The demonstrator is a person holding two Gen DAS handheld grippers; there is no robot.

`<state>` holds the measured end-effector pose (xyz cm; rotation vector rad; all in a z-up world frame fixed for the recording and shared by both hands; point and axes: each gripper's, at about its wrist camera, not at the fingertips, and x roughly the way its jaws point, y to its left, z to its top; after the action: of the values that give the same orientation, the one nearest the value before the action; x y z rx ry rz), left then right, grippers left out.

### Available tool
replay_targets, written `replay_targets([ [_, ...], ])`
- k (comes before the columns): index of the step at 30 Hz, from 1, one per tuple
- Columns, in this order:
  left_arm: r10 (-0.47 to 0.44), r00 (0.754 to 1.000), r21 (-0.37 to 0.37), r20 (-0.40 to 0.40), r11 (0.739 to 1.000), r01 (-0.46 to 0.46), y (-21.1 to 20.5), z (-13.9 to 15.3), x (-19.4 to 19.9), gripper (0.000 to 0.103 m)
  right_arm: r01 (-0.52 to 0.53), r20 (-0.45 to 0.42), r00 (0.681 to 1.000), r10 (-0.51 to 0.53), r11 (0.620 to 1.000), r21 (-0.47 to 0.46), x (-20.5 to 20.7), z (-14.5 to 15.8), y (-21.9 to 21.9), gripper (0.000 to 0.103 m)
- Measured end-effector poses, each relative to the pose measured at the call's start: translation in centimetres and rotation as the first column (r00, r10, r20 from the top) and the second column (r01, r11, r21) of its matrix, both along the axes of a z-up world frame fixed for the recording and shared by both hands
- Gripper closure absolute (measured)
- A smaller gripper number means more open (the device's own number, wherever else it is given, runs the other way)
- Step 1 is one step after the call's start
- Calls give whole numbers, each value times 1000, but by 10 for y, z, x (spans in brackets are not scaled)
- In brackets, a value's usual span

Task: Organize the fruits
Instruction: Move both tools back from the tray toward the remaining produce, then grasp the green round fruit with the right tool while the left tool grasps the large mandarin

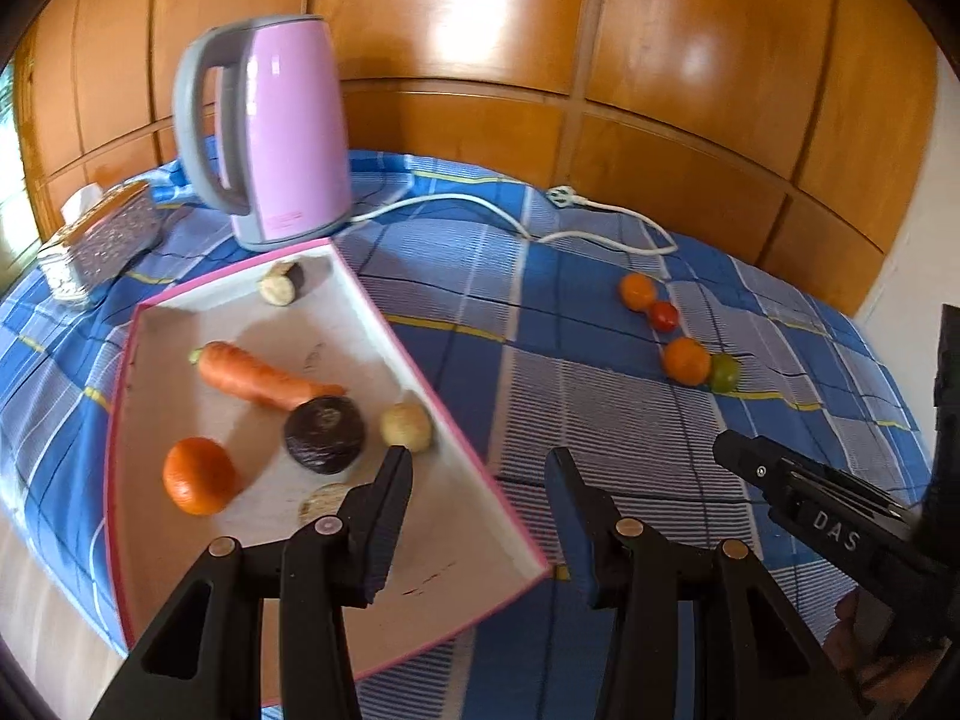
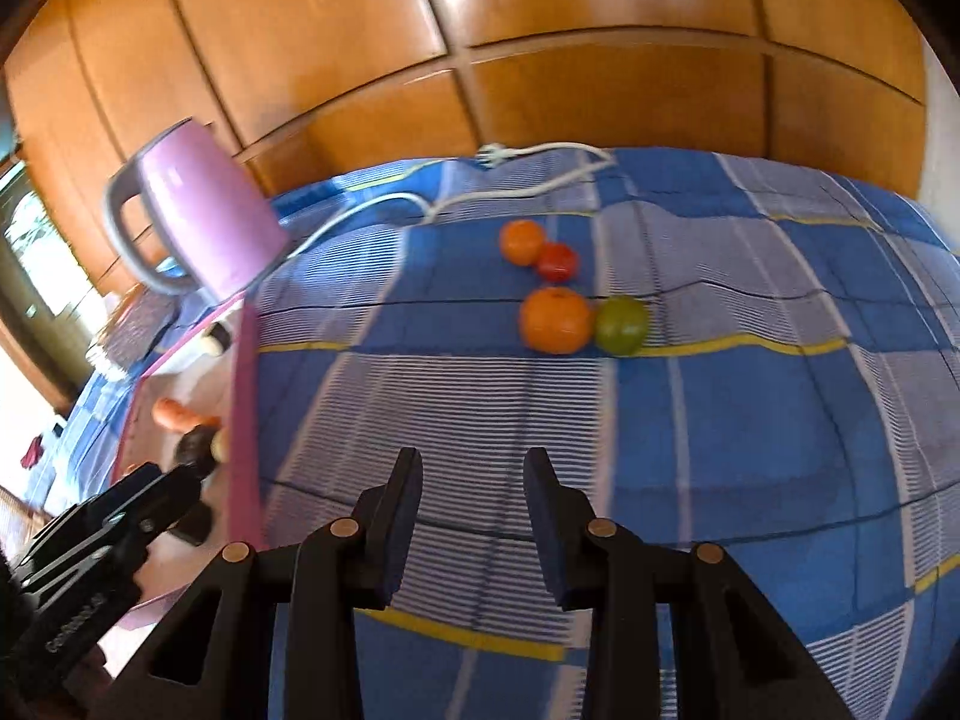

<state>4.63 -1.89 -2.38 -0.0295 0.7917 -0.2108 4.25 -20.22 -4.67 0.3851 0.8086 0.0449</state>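
Note:
A white tray with a pink rim lies on the blue checked cloth. It holds an orange, a carrot, a dark round fruit, a pale round piece and a cut piece at the far end. My left gripper is open and empty over the tray's right rim. Out on the cloth lie two oranges, a red tomato and a green fruit. My right gripper is open and empty, short of them; it also shows in the left wrist view.
A pink kettle stands behind the tray, its white cord trailing across the cloth to a plug. A patterned box sits at the far left. Wooden panels back the table.

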Motion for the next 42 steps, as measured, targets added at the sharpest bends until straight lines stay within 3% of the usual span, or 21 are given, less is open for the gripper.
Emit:
replay_targets([
  [19,-145,988,13,-57,989,146,-54,-19,22,56,112,-47,993,-112,994,-2,23,-21,-60,68],
  [42,-179,979,-41,-96,984,176,-87,-30,60,56,71,-31,997,-69,996,48,79,-33,-76,69],
])
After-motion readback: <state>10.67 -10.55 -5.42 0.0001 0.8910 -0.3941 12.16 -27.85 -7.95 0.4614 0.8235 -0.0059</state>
